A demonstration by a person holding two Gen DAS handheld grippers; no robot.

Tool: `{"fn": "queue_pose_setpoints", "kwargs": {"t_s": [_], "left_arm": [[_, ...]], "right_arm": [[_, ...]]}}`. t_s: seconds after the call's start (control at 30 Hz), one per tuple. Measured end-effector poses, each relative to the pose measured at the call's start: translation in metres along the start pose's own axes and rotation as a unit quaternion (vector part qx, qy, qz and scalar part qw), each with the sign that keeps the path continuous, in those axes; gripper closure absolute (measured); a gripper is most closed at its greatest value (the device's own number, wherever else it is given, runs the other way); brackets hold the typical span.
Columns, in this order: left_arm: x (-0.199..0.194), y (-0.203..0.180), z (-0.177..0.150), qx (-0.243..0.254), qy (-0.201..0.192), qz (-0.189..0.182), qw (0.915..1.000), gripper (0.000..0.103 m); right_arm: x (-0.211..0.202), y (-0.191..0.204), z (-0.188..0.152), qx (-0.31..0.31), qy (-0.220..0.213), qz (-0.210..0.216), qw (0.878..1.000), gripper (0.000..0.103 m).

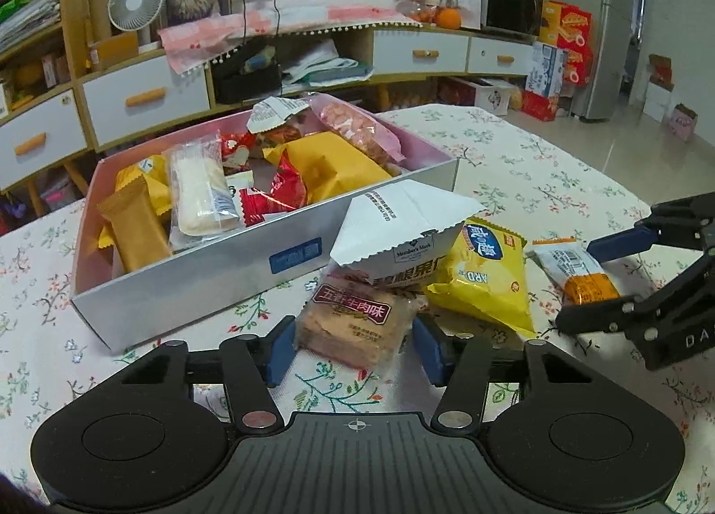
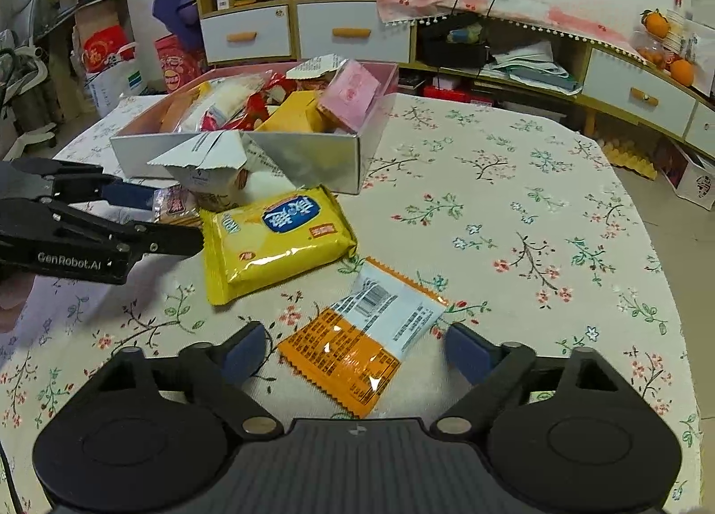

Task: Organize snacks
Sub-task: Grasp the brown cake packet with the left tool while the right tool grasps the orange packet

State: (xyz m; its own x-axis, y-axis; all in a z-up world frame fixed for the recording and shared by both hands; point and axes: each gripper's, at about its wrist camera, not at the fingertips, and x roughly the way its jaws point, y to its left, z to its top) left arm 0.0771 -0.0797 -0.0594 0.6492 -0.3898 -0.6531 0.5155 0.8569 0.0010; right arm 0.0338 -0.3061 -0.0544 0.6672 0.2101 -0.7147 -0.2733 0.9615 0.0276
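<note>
A silver box with a pink inside (image 1: 187, 286) (image 2: 308, 156) holds several snack packs. In front of it lie a white nut pack (image 1: 402, 237) (image 2: 210, 165), a yellow cracker pack (image 1: 487, 272) (image 2: 272, 237), a clear cracker pack with a maroon label (image 1: 353, 322) (image 2: 174, 205) and an orange-and-white pack (image 1: 576, 272) (image 2: 362, 344). My left gripper (image 1: 353, 348) (image 2: 178, 219) is open with its fingers on either side of the maroon-label pack. My right gripper (image 2: 357, 348) (image 1: 585, 281) is open around the orange-and-white pack.
The table has a floral cloth (image 2: 514, 210). Low cabinets with white drawers (image 1: 420, 53) and shelves stand behind, with fans, oranges and a microwave on top. Boxes sit on the floor at the right (image 1: 558, 67).
</note>
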Motion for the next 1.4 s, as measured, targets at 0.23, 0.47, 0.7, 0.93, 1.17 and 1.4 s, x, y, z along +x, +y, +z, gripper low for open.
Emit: {"fn": "queue_pose_setpoints", "kwargs": {"t_s": [0.23, 0.47, 0.7, 0.93, 1.17, 1.4], "left_arm": [[-0.002, 0.004, 0.001, -0.009, 0.009, 0.005, 0.9999, 0.061], [-0.005, 0.004, 0.003, -0.002, 0.026, -0.001, 0.9997, 0.056], [0.0, 0.003, 0.0, 0.022, 0.007, 0.016, 0.9996, 0.033], [0.002, 0.006, -0.001, 0.01, -0.004, 0.009, 0.9999, 0.037], [-0.004, 0.004, 0.003, -0.006, 0.008, 0.007, 0.9999, 0.065], [-0.018, 0.011, 0.006, -0.04, 0.031, 0.012, 0.9987, 0.065]], "right_arm": [[-0.002, 0.001, 0.001, -0.002, -0.007, 0.0, 1.0, 0.071], [-0.004, 0.001, 0.004, -0.002, -0.002, 0.0, 1.0, 0.084], [-0.005, -0.006, 0.005, -0.011, 0.012, 0.007, 1.0, 0.081], [-0.002, -0.004, 0.005, -0.002, 0.009, 0.002, 1.0, 0.068], [-0.001, -0.006, 0.008, 0.015, 0.002, -0.009, 1.0, 0.09], [-0.005, -0.004, 0.015, 0.021, 0.011, -0.009, 1.0, 0.093]]}}
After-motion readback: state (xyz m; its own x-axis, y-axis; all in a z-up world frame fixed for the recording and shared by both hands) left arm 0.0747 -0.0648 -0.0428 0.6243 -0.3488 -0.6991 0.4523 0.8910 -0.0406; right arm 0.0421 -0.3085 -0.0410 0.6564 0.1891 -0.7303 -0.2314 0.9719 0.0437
